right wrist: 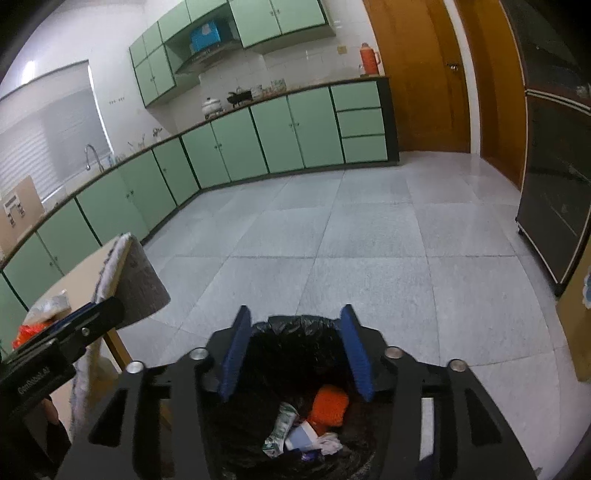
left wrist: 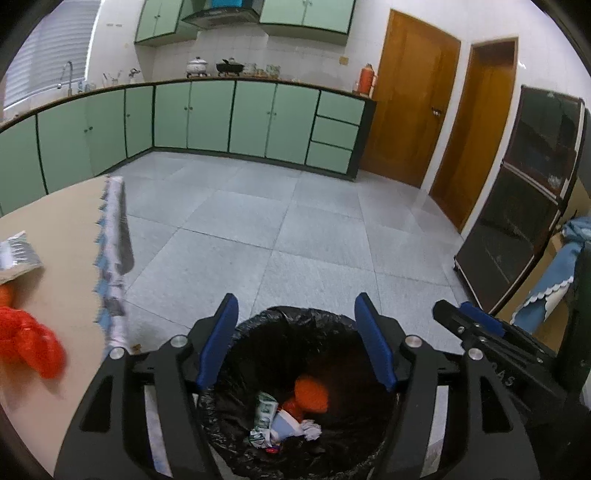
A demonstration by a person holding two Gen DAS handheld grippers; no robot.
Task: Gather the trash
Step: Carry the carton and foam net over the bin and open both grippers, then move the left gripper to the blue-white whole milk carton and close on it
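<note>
Both grippers (left wrist: 295,339) (right wrist: 293,350) agape; crinkled bin liner (left wrist: 295,321), perhaps plastic.

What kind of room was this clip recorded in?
Most likely a home kitchen: green base cabinets run under a long counter with a sink faucet, and pots sit beneath a range hood. A black-lined trash bin stands on the tiled floor.

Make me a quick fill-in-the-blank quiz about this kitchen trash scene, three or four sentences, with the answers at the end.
1. The bin under both grippers is lined with a ____ bag.
2. The jaws of the left gripper and right gripper are both ____.
3. The brightest item among the trash in the bin is an ____ wad.
4. An orange-red bag remains on the ____, left of the bin.

Answers: black; open; orange; table
</note>
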